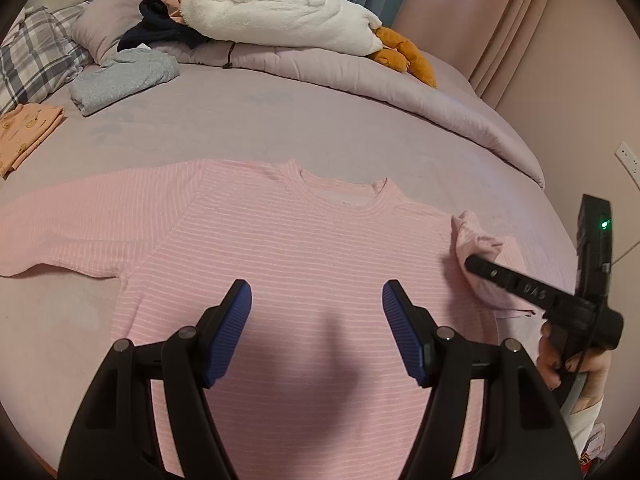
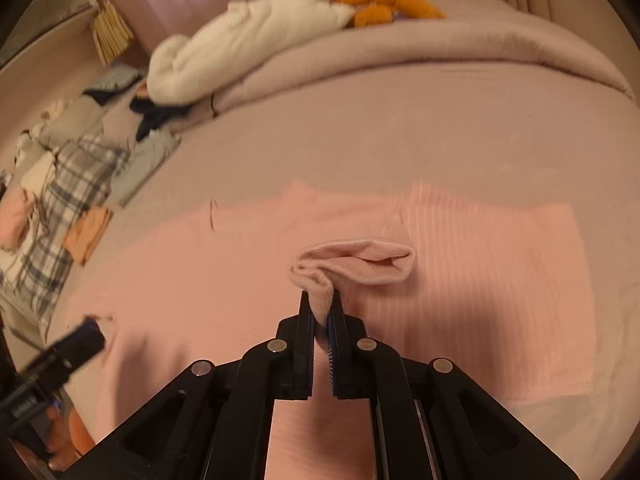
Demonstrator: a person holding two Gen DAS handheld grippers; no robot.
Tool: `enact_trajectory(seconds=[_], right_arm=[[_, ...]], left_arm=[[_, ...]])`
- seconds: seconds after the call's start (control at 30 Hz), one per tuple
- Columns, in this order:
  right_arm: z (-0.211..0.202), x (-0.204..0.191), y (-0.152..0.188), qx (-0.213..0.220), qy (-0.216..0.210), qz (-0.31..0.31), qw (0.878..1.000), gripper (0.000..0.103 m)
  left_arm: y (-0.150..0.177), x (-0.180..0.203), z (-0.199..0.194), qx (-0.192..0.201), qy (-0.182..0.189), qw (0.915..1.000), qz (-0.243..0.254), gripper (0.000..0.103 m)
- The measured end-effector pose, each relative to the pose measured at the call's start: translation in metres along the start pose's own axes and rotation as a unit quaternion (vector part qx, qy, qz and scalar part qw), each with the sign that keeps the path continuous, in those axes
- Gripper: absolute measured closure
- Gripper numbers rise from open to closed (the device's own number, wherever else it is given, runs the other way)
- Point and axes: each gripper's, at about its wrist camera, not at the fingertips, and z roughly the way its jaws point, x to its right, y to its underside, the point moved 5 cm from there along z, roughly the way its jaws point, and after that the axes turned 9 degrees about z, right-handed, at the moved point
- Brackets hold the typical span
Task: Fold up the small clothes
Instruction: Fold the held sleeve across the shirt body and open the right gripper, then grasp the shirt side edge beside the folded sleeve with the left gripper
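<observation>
Blue-padded fingers of the left gripper [image 1: 317, 300] stand spread wide and empty over the chest of the pink striped long-sleeved knit top [image 1: 288, 240], which lies face up and mostly flat on the mauve bed [image 1: 248, 128], near its front edge, neckline pointing toward the rolled mauve duvet [image 1: 400, 80] at the far edge. Over at the top's right side, the right gripper [image 2: 321, 308] is clenched on the cuff end of the right sleeve [image 2: 352, 266], the fabric bunched into a soft roll between the pads. The other sleeve lies stretched out flat toward the bed's left edge.

This looks like light, limp, stretchy knit: it should drape and sag wherever it is unsupported, and a pinch near a hem or seam ought to hold better than one on a single loose layer. The raised sleeve probably wants carrying across the chest, with the shoulder seam as the natural fold line.

Open bed surface stretches between the top and the duvet, giving free room to sweep. A folded grey garment [image 1: 124, 80] and a folded orange printed garment [image 1: 28, 132] sit well apart toward the far left corner, beside a plaid pillow [image 1: 36, 60].
</observation>
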Motion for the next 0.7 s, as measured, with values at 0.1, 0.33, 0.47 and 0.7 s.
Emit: enact_trajectory(seconds=[0.1,0.33,0.47,0.7], right_arm=[[-0.003,-0.001,0.006,-0.018,-0.005,0.001,1.000,0.093],[-0.038,0.005,-0.001,0.040,-0.021,0.008,0.999,0.047],[-0.051,0.025,-0.008,0.067,-0.010,0.049,0.996,0.047],[-0.064,0.073,-0.014,0.094,0.029,0.129,0.987,0.047]], left_arm=[[-0.004,0.007,0.004,-0.003,0.009,0.9999,0.004,0.036],[-0.015,0.033,0.018,-0.014,0.032,0.9992,0.022,0.035],[-0.025,0.056,0.033,-0.016,0.046,0.9975,0.051,0.034],[-0.033,0.090,0.084,-0.049,0.104,0.9919,0.054,0.035]])
